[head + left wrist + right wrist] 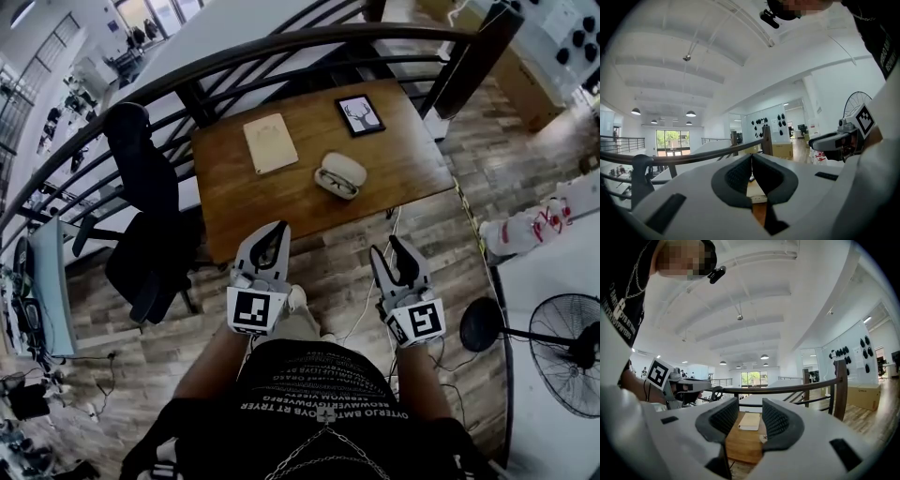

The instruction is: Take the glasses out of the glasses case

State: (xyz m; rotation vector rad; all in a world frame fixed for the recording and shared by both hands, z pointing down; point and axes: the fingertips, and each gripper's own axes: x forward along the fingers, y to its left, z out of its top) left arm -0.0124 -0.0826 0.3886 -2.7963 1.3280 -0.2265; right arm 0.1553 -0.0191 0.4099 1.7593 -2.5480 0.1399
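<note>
A white glasses case point(339, 174) lies open on the wooden table point(403, 159), with dark-framed glasses point(336, 182) inside its lower half. Both grippers hang well short of the table's near edge, above the floor. My left gripper point(279, 227) is shut, tips touching and nothing held; in its own view the left gripper point(751, 159) points at the railing. My right gripper point(391, 246) is open and holds nothing. Between the right gripper point(750, 414) pads I see the table point(740, 448) and a sliver of the case point(762, 438).
A beige pad point(270, 142) and a framed deer picture point(360, 114) lie on the table behind the case. A dark curved railing point(281, 45) runs behind the table. A black office chair point(141, 216) stands to the left, and a floor fan point(567, 352) to the right.
</note>
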